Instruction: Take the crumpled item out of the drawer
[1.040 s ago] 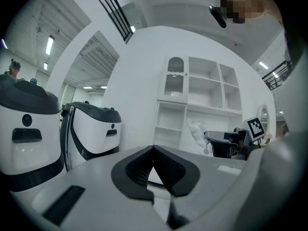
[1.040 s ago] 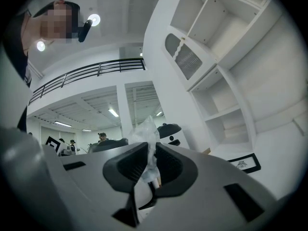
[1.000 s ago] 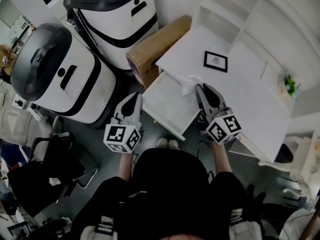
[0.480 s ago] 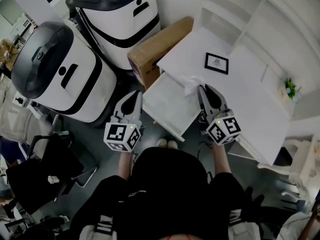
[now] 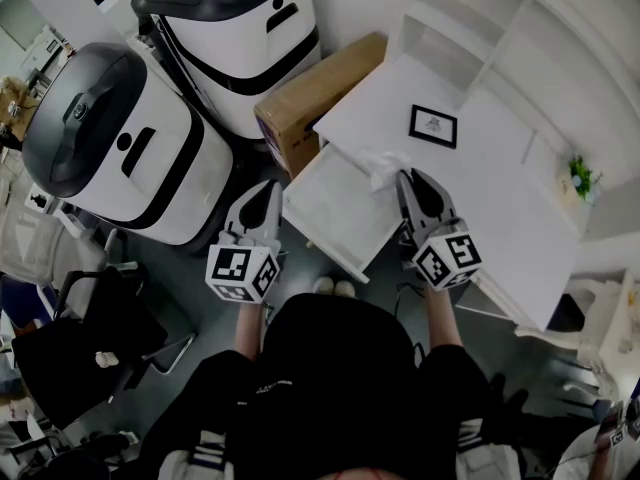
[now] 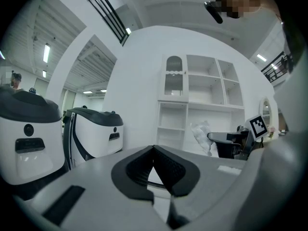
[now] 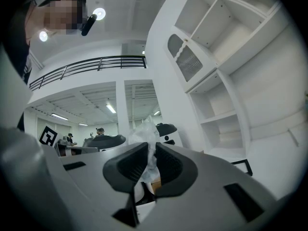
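Jaws of the right gripper [image 7: 150,161] clamp a crumpled item [image 7: 146,134], a wad of thin whitish film that runs down between the two dark pads [image 7: 127,166] and billows out above their tips. In the head view, the wad sits at the far corner of the open drawer [image 5: 335,218], right where the drawer meets the edge of the white tabletop [image 5: 490,193], touching the gripper's tips. The left gripper [image 5: 268,193] hangs well apart from it, off the drawer's left side over the grey floor [image 5: 298,263]; its jaws are pressed together at the tips with nothing between them. A black picture frame [image 5: 432,125] lies flat on the tabletop beyond the wad, a cardboard box [image 5: 315,93] stands beside the drawer, and two large white-and-black bins [image 5: 110,143] stand to the left. White shelves [image 5: 470,28] rise behind the tabletop.
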A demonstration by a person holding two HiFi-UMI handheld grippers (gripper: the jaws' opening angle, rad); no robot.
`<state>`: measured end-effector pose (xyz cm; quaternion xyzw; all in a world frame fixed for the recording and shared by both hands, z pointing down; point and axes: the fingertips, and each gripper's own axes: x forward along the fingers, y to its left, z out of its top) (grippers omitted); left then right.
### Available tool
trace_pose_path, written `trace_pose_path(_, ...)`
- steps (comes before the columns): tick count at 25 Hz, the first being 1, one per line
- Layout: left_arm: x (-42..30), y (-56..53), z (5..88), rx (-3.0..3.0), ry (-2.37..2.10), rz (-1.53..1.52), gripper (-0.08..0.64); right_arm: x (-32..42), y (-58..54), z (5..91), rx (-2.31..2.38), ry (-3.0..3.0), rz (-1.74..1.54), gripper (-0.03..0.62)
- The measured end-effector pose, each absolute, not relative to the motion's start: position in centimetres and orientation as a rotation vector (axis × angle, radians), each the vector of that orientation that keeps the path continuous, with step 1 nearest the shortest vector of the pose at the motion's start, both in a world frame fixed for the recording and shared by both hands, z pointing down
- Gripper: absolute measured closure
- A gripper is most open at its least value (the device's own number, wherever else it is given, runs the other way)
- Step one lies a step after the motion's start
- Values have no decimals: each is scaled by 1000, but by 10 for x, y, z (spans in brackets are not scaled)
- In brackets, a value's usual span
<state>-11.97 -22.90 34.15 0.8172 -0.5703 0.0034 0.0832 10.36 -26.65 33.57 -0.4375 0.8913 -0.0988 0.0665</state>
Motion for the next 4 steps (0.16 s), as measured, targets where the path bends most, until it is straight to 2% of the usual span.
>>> trace_pose_path(4,-121,-230,341,2437,-1705,11,561,104,-268,335,-1321,2685,-298,555)
